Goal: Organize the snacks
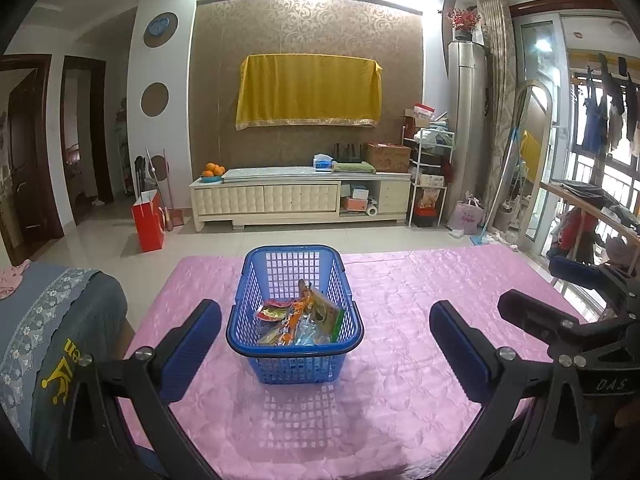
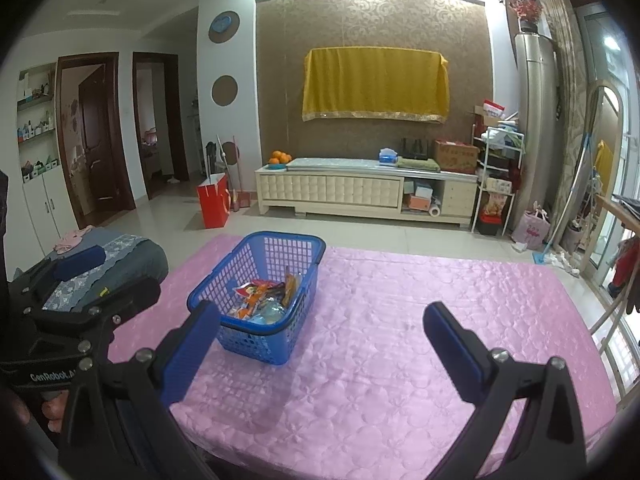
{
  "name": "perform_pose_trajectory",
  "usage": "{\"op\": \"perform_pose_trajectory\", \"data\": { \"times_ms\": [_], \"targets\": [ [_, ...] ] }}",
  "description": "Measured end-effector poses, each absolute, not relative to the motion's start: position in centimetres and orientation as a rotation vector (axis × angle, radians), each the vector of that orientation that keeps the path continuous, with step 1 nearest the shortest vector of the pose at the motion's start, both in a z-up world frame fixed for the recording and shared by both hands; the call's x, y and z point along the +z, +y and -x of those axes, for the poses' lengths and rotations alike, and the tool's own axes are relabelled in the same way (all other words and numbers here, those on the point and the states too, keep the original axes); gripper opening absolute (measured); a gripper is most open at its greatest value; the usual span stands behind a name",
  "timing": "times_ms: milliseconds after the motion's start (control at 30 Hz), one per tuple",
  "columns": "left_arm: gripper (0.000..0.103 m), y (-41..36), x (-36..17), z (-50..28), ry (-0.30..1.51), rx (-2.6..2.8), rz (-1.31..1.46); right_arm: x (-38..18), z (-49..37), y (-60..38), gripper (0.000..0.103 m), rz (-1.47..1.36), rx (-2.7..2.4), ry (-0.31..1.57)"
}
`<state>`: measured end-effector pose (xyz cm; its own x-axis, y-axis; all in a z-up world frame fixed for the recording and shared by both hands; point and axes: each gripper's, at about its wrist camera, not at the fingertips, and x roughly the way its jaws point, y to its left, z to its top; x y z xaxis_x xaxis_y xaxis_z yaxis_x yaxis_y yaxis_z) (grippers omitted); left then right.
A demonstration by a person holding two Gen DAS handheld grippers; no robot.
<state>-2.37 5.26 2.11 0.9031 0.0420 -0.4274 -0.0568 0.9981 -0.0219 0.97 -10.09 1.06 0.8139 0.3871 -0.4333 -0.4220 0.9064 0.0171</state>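
A blue plastic basket (image 1: 295,316) sits on a table covered in a pink quilted cloth (image 1: 420,300). Inside it lies a loose pile of snack packets (image 1: 302,316) — orange, red, green and clear wrappers, some lying flat and one or two propped up against the far right wall of the basket. No snack can be seen on the cloth outside the basket.

The left tongs (image 1: 326,336) are spread wide and hold nothing. The basket lies straight ahead of them, framed between their two blue pads, near but not touching either pad. Its long axis runs away from these tongs, so its short near wall faces them.

The right tongs (image 2: 322,336) are also spread wide and empty. From them the basket (image 2: 256,300) lies ahead and to the left, its near corner just behind the left pad in the picture — whether they touch cannot be told. Bare pink cloth (image 2: 400,300) fills the space directly between and ahead of these pads. The left tongs show at the far left edge of this view, beside a grey cushioned seat (image 2: 116,256).

As a judgement: the left tongs are the better lined up with the basket, which sits squarely on their centre line, while the right tongs would have to swing left to reach it. With every visible packet already inside, the sorting looks near its end or at its very start; the pictures do not settle which.
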Motion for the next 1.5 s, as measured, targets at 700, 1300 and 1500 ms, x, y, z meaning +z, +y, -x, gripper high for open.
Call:
{"op": "perform_pose_trajectory", "data": {
  "times_ms": [700,1300,1500],
  "targets": [
    [0.103,5.13,2.15,2.8,0.449,0.041,0.041,1.34,-0.56,-9.89,0.103,0.097,0.415,0.435],
    [0.103,5.2,2.16,2.74,0.463,0.035,0.05,1.47,-0.29,-9.75,0.103,0.101,0.406,0.441],
    [0.103,5.29,2.01,2.69,0.47,0.03,0.057,1.57,-0.13,-9.63,0.103,0.101,0.406,0.446]
  ]
}}
